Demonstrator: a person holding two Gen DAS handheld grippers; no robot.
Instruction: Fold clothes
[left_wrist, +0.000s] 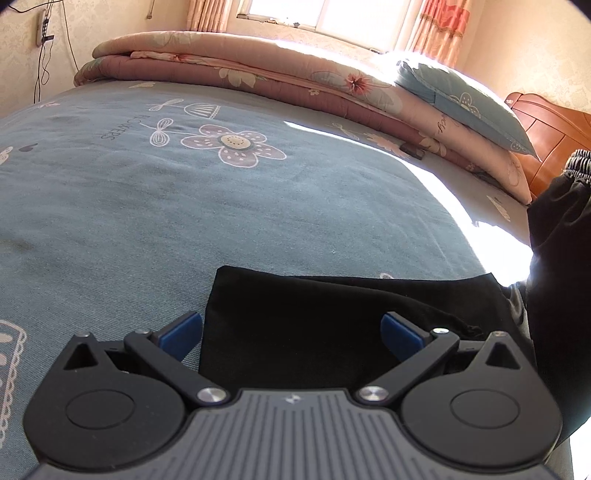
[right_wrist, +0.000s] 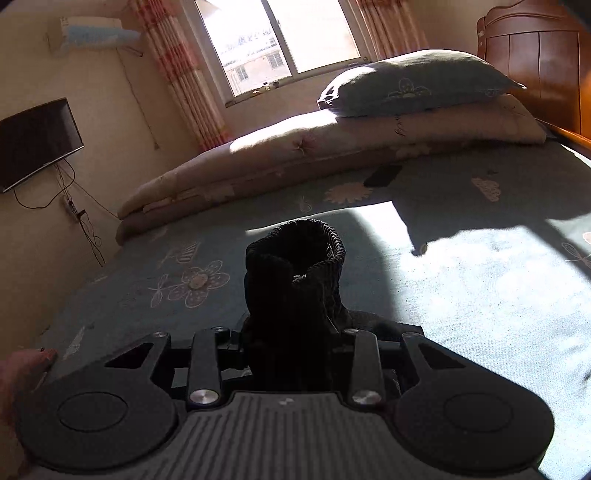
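One black garment (left_wrist: 295, 332), two tongs, left tongs (left_wrist: 291, 334) open, right tongs (right_wrist: 295, 347) gripping

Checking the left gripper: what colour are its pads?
Blue pads on the left gripper, clearest in the left wrist view.

The bed (left_wrist: 147, 206) is spread with a grey-blue sheet printed with pale flowers. Directly ahead of the left gripper (left_wrist: 291, 334), a black garment (left_wrist: 295, 321) lies flat on the sheet, part of it between the gripper's spread fingers. Far ahead, along the bed's far edge, lies a folded floral quilt (left_wrist: 229, 70), with a blue pillow (left_wrist: 465, 103) on its right end. A small dark object (right_wrist: 382, 175) lies beside the quilt.
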